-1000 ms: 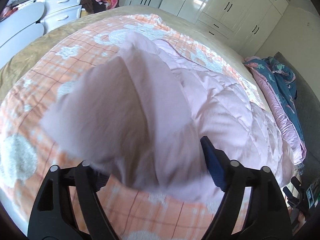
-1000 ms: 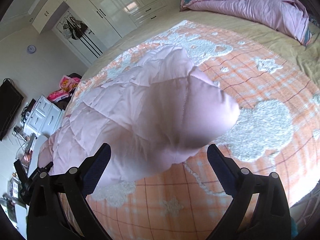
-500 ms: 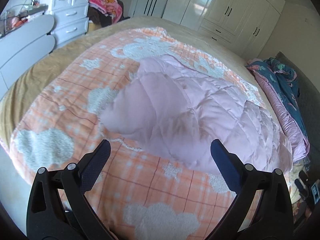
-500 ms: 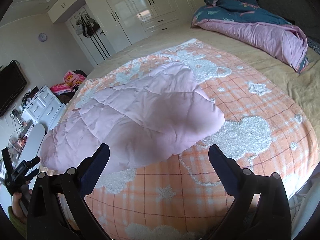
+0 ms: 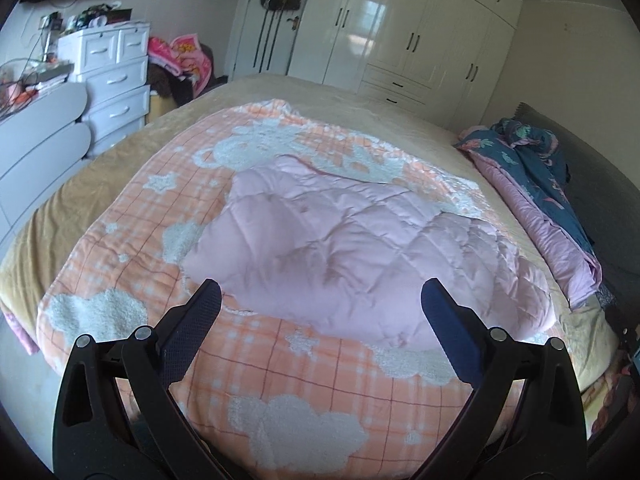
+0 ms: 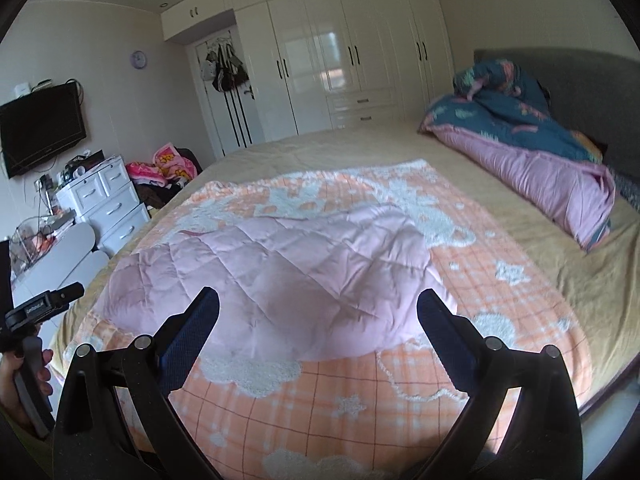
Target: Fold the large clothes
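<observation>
The pink quilted garment (image 5: 352,248) lies flat on the orange checked blanket (image 5: 288,380) in the middle of the bed (image 5: 60,216), already doubled over on itself, with a rounded folded edge turned toward the person

Left claw (image 5: 320,300) is wide open; its jaws have just been opening and nothing sits between them now, the garment lying clear beyond its tips. Right claw (image 6: 318,306) also stands wide open and empty, apart from the cloth

The relation that matters: in the left wrist view the garment sits at 12 o'clock from the claw, its long axis running from about 10 o'clock far away to 4 o'clock near, so the bulkier end trails off toward the right. In the right wrist view the same bundle lies at 12 o'clock, long axis from 9 o'clock to 2 o'clock, its left end reaching toward the person's left hand (image 6: 20,376) at the frame edge

Judged from this, each claw is about equally near the folded edge, each facing its own end of it. A further fold would probably mean taking the two ends of that near edge, left claw at the narrower end by the dresser (image 5: 112,80) side, right claw at the end toward the blue duvet (image 6: 532,140), and carrying them across the long axis
</observation>
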Motion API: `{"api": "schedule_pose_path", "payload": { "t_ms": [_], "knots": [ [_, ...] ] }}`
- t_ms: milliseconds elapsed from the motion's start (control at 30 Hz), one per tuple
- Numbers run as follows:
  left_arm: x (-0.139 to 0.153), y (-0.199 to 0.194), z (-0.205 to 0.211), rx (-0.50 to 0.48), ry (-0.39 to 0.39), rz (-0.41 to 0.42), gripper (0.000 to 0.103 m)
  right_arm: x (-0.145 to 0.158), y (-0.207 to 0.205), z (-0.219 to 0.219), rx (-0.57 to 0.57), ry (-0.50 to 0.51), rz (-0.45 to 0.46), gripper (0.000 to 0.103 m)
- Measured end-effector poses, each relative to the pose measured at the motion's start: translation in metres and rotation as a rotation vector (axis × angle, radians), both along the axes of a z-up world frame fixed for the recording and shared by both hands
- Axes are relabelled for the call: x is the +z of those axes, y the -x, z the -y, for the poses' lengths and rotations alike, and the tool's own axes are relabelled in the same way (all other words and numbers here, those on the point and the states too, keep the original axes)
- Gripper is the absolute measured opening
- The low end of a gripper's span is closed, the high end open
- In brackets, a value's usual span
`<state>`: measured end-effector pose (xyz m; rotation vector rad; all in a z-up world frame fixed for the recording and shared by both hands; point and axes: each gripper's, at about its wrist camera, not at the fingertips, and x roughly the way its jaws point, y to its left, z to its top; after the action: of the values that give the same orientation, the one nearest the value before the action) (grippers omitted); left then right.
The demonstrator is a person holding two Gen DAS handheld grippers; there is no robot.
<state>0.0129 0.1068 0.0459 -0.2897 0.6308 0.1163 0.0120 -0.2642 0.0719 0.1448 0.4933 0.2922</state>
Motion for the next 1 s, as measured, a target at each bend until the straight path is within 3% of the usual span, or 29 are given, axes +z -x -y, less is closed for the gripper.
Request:
{"api": "schedule_pose_path", "payload": {
  "t_ms": [167, 500, 1000],
  "knots": [
    [0.004, 0.009, 0.018, -0.04, -0.021, 0.032, 0.094, 0.012, 0.016, -0.004, 0.005, 0.031, 0.052, 0.099],
    [0.0, 0.026, 0.055, -0.125, -0.056, 0.054, 0.094, 0.005, 0.032, -0.022, 0.065, 0.03, 0.04, 0.099],
    [-0.02, 0.031, 0.082, -0.183, -0.063, 0.003, 0.094, -0.03, 0.031, -0.047, 0.142, 0.046, -0.082, 0.099]
  ]
}}
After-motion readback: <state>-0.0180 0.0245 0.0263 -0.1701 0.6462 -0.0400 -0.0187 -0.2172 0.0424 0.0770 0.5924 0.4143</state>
